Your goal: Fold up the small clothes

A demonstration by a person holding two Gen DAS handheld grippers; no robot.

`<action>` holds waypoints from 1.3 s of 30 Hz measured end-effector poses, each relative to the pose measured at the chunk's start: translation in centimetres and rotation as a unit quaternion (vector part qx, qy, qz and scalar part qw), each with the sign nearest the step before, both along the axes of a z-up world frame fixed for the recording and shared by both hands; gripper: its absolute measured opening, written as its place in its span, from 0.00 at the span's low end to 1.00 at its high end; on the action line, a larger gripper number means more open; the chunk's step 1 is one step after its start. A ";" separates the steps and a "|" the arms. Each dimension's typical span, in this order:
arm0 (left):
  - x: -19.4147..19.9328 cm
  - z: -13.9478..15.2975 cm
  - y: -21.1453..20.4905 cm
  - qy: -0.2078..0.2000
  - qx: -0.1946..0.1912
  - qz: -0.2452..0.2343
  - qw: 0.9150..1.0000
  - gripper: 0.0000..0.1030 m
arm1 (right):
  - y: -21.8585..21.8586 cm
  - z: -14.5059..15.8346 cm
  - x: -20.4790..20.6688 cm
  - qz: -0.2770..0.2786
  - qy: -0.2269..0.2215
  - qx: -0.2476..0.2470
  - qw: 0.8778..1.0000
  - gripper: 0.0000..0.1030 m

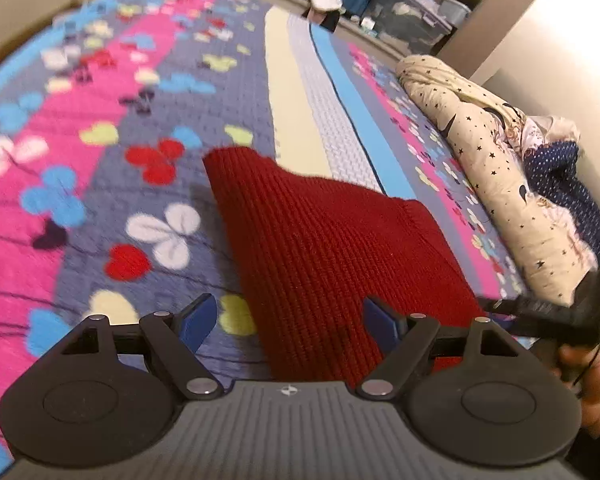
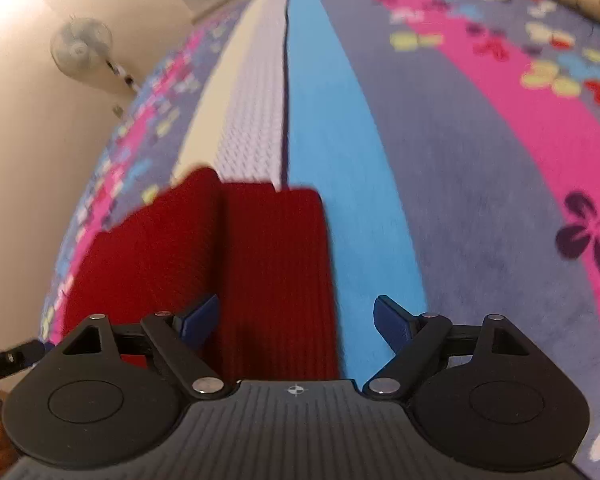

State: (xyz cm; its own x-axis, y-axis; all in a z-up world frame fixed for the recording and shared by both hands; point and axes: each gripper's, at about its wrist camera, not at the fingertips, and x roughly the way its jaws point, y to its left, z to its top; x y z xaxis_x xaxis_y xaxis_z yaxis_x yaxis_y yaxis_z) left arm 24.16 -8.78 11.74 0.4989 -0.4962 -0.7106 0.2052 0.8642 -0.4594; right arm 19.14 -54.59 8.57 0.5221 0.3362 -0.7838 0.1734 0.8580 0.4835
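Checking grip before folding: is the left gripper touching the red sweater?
Cannot tell. In the left wrist view, the open left gripper frames the red sweater, but neither contact nor gap shows.

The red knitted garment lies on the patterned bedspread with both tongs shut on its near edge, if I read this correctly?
Not quite: the red knitted garment lies on the bedspread, but both tongs, left and right, are open, as each wrist view shows.

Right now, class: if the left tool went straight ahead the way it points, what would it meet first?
Most likely the red knit. It lies on the quilt directly between and beyond the open left tool, filling its forward line. Depth is hard to judge in the fisheye view, so how near contact is stays unclear.
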 end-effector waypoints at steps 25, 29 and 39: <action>5.3 3.4 -0.1 -0.124 0.026 -0.010 0.992 0.62 | 6.1 0.0 3.3 0.076 -0.072 0.111 0.988 0.08; 7.4 2.3 4.6 -0.077 0.075 0.078 0.991 0.68 | 7.9 0.5 4.6 0.060 -0.092 0.082 0.991 0.15; 2.5 1.7 1.8 -0.077 0.136 -0.098 0.983 0.57 | 11.4 3.7 2.7 0.186 -0.149 0.122 0.964 0.76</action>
